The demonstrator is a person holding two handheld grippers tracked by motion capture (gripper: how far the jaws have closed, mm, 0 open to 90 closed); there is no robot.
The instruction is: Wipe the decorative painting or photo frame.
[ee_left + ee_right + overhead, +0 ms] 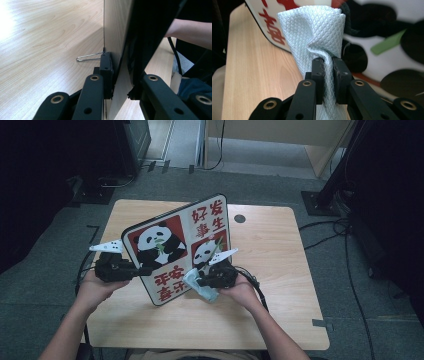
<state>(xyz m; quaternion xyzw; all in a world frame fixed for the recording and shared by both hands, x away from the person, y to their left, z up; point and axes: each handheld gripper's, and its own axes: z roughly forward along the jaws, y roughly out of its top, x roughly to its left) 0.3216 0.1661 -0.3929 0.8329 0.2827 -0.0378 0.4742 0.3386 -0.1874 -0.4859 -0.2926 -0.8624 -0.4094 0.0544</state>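
Above the wooden bench (280, 270), the left claw (142, 270) clamps the panda board's (175, 245) edge, holding it tilted upright, while the right claw (327, 75) pinches a pale blue cloth (317, 32) against its printed face. Wiping seems underway; next, sweep the cloth across.

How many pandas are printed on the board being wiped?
2. One panda sits in the red square on the upper left of the board; a second panda is in the lower right square, partly hidden behind the right gripper and its cloth.
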